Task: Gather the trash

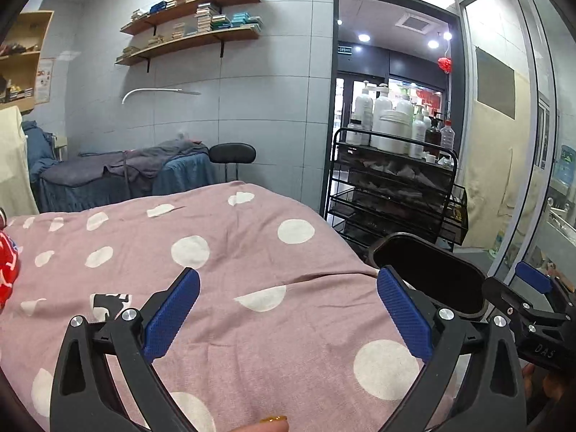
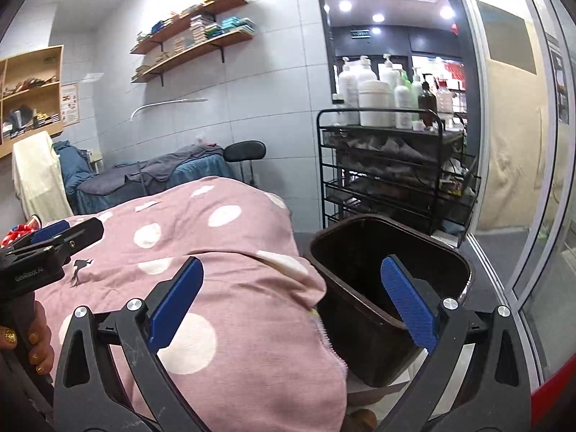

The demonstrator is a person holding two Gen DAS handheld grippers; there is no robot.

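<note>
Right now: dark bin (image 2: 390,295) stands on floor just beside bed's right edge, mouth open; brownish bits at bottom, too dim to identify. Pink dotted blanket (image 1: 223,288) covers bed. Left gripper (image 1: 288,313) spread open above blanket, holding nothing. Right gripper (image 2: 291,304) also wide open, one finger over blanket, other over bin mouth. Red wrapper (image 1: 7,270) at bed's left edge, clearer in left view. Black cart (image 2: 392,169) carries white bottles (image 2: 374,97).
</note>
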